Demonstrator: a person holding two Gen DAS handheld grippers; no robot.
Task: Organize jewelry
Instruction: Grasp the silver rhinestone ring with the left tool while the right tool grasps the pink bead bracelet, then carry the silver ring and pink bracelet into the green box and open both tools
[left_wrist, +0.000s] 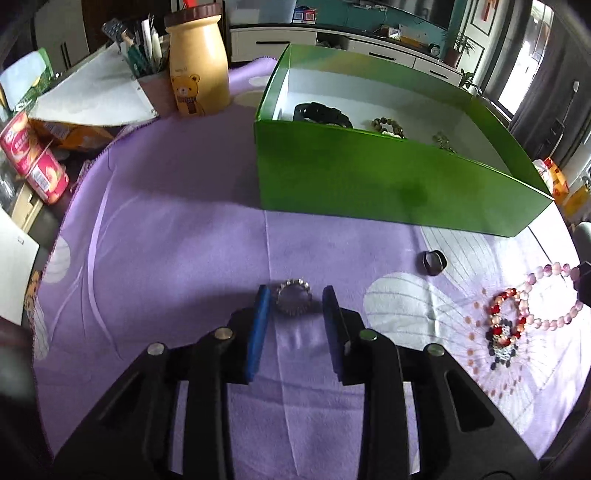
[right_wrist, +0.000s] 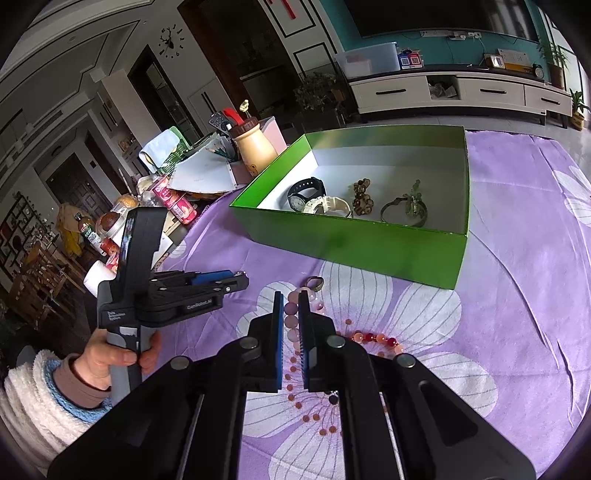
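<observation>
Left tool (left_wrist: 293, 297) is hanging open around the small silver crown-edged ring (left_wrist: 293, 301); should be squeezing gently, centred. Right tool (right_wrist: 291, 308) is pinching pale pink bead necklace (right_wrist: 291, 325); green cardboard box (left_wrist: 369, 181) at 12 o'clock.

Your right hand-held gripper (right_wrist: 291, 299) has its jaws narrowed around the pink bead strand (right_wrist: 295, 317) on the tabletop (right_wrist: 517, 295). Your left hand-held gripper (right_wrist: 236, 275) hovers low beside it. The green box (right_wrist: 351, 243) near the far edge holds watches (right_wrist: 314, 197) and bracelets (right_wrist: 404, 208).

Left gripper (left_wrist: 294, 295) jaws wide; right gripper (right_wrist: 291, 300) jaws narrowed.
</observation>
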